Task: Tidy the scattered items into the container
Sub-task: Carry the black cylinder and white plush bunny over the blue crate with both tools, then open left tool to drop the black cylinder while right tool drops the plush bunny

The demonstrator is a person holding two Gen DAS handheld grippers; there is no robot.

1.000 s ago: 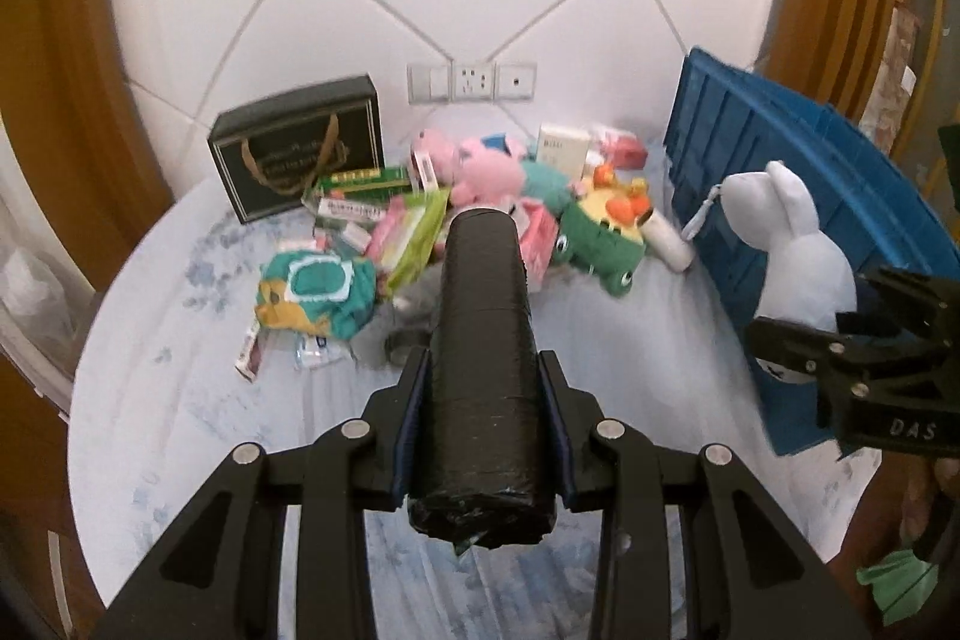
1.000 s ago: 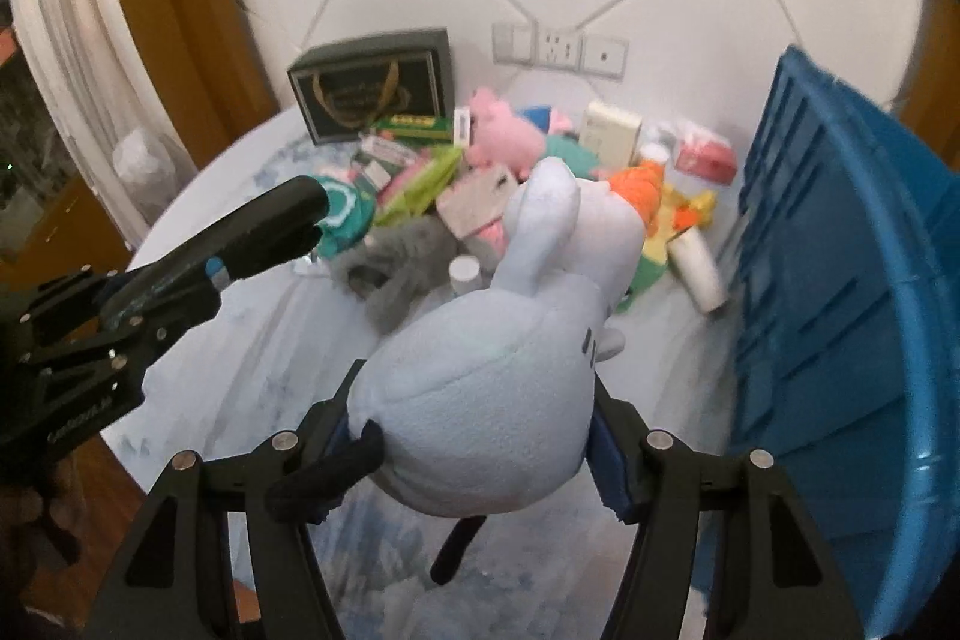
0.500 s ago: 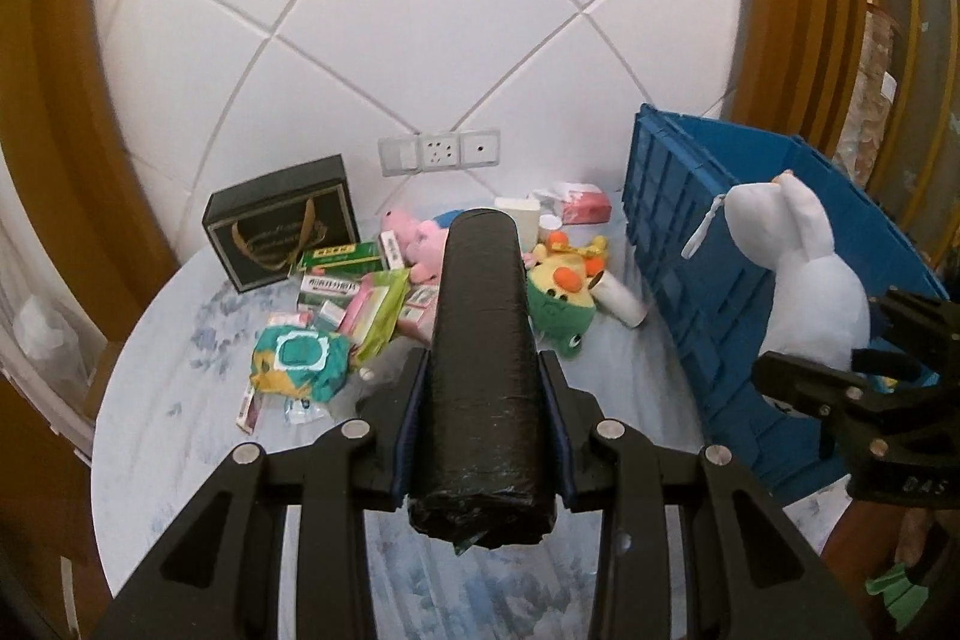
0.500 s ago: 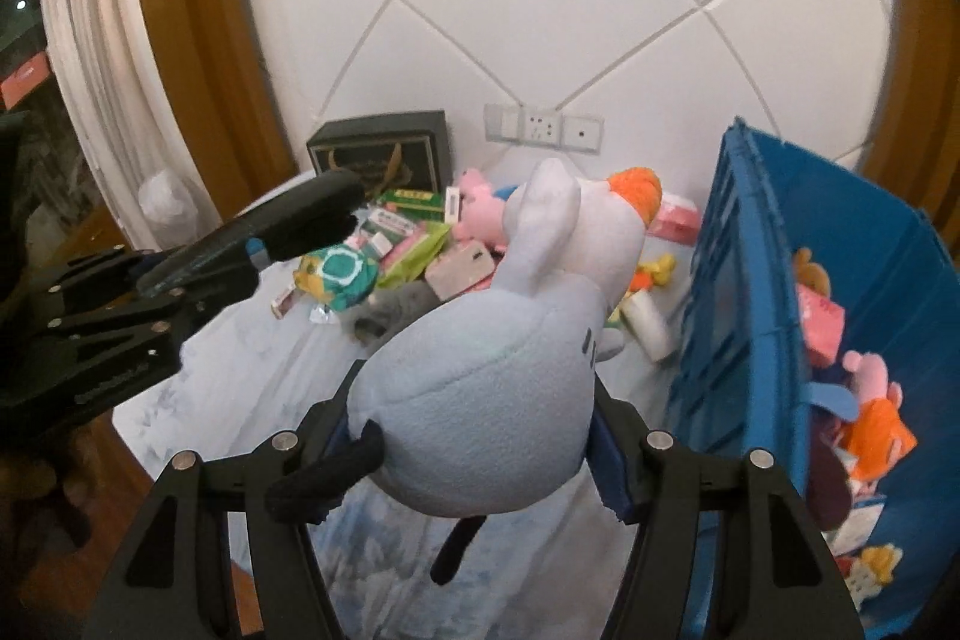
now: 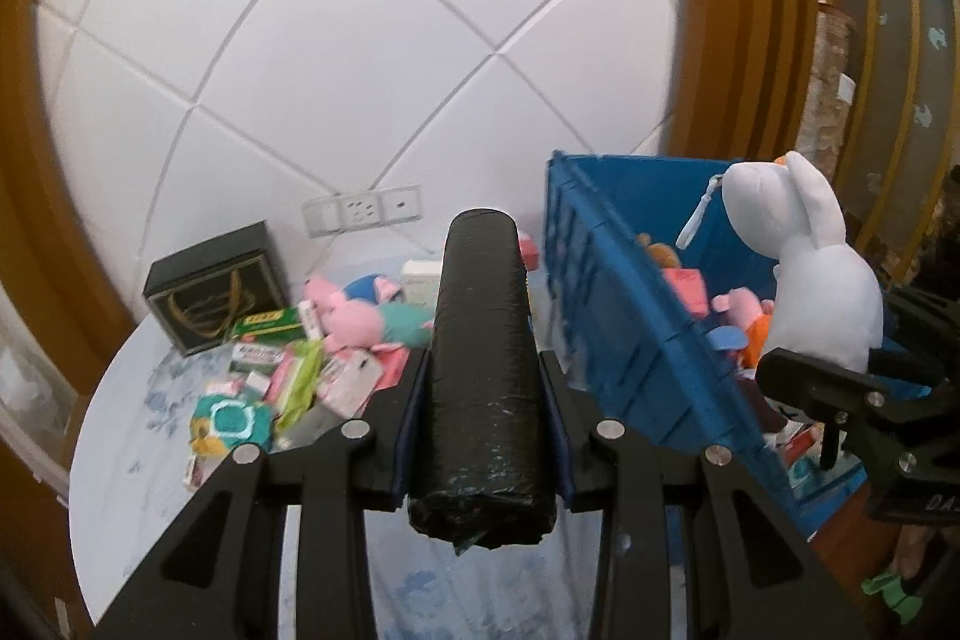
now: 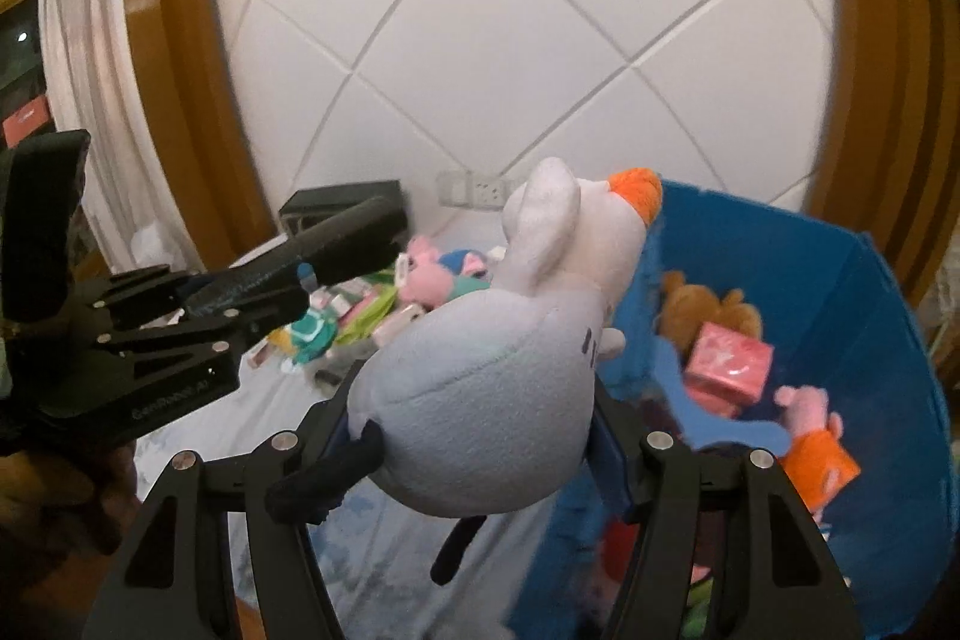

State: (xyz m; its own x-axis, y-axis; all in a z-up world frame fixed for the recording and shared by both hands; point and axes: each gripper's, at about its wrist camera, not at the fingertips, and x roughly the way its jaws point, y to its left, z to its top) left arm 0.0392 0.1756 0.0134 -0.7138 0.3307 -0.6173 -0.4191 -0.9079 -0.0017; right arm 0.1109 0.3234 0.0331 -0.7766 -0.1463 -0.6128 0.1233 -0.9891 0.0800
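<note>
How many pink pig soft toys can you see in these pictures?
2: one pink pig lies in the pile on the table; another lies inside the blue crate. More may be hidden.

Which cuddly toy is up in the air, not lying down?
The big white plush rabbit with an orange tuft. The right gripper squeezes it, lifted beside the blue plastic bin. The pink pig plush toy lies on the table.

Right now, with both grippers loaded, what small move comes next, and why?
Probably carry the right gripper a little further over the blue plastic crate before opening. It is shut on the white plush rabbit, which hangs about at the crate's near wall. The left gripper, shut on the black roll of bags, can follow.
</note>
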